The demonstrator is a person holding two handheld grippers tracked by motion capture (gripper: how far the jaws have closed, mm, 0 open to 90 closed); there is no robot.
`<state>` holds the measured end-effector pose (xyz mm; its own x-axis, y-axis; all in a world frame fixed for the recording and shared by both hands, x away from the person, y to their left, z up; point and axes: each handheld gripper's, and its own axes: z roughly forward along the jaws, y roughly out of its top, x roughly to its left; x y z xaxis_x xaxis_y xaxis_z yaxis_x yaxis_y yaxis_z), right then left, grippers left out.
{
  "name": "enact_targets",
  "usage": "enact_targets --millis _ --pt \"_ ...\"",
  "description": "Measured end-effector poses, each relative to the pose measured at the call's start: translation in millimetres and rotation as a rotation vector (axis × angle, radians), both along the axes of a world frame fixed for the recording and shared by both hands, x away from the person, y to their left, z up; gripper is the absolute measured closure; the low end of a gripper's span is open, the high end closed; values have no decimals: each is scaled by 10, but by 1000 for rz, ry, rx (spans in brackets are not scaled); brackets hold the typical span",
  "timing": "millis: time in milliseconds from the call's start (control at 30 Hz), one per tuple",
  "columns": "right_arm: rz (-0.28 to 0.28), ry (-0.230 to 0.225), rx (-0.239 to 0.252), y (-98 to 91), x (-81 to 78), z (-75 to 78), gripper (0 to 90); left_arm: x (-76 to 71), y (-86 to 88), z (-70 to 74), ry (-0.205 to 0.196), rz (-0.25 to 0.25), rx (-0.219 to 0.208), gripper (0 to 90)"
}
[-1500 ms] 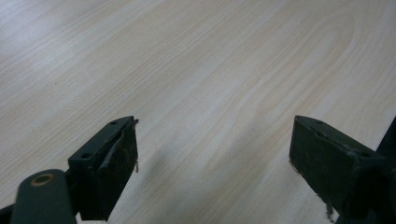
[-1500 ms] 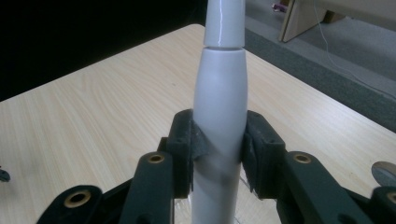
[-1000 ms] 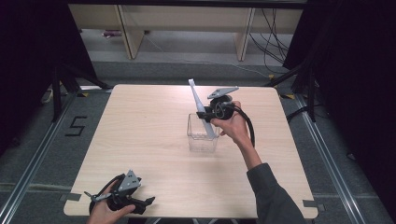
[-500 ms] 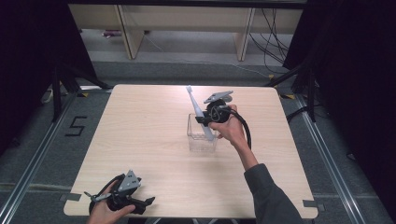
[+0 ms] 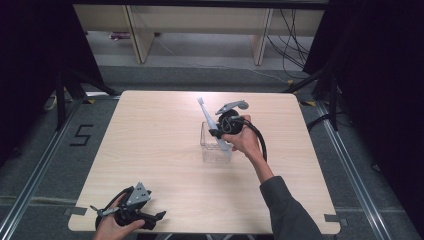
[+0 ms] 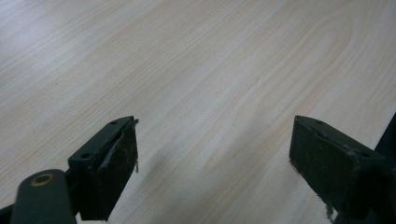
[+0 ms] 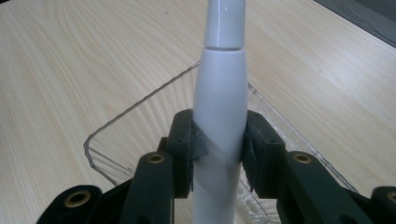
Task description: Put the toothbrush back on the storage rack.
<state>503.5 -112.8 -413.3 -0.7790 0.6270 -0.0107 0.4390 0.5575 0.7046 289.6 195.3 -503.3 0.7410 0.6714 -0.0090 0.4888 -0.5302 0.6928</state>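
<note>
One pale wood table [image 5: 150,145]; right hand-held gripper [image 7: 217,144] pinching white toothbrush [image 7: 220,107]; left hand-held gripper [image 6: 215,163] spread.

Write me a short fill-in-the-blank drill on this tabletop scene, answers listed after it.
1. The right gripper is shut on a white ____.
2. The electric toothbrush is held over a clear plastic ____.
3. The left gripper has its jaws ____.
4. The table top is light ____.

Missing words: electric toothbrush; box; open; wood
</note>
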Motion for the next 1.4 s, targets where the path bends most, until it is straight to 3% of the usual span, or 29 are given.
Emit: enact_targets --millis 33,67,100,167,267,367,400,567,667,1067,1133,1167,1233,1300,1333,1400 --pt "3 17 -9 17 -5 -13 666 1 0 0 0 -1 1 148" --pt "-2 -6 -11 26 -2 -26 666 -1 2 4 -5 -2 4 148" --pt "1 20 -17 33 -8 -26 666 2 2 0 -9 -3 2 148" --pt "3 26 -19 45 -4 -50 666 -1 5 8 -8 -5 4 148" --pt "4 16 -22 57 3 -76 666 3 9 9 -11 -12 8 148" --pt "-9 38 -33 77 7 -103 666 0 -7 -5 -5 6 -2 148" --pt "-44 88 -46 85 -18 -89 666 -1 1 3 2 -1 0 148" --pt "14 39 -57 96 25 -124 666 -3 3 8 -10 -6 4 148" --pt "-12 70 -58 107 8 -125 666 -3 2 5 -7 -2 2 148" --pt "2 64 -73 140 66 -153 664 2 -4 -3 -11 5 4 148" --pt "-2 68 -83 141 84 -151 664 -1 5 12 -11 -12 7 148" --pt "-71 131 -84 160 34 -134 663 1 5 12 -12 -14 5 148" --pt "-23 102 -66 159 69 -162 663 -1 5 12 -8 -10 -1 148" --pt "-23 71 -78 164 86 -185 663 5 9 12 -14 -19 8 148" --pt "-31 96 -77 169 81 -164 663 4 8 14 -13 -21 4 148" --pt "-24 88 -79 169 84 -168 662 3 8 15 -13 -21 3 148"
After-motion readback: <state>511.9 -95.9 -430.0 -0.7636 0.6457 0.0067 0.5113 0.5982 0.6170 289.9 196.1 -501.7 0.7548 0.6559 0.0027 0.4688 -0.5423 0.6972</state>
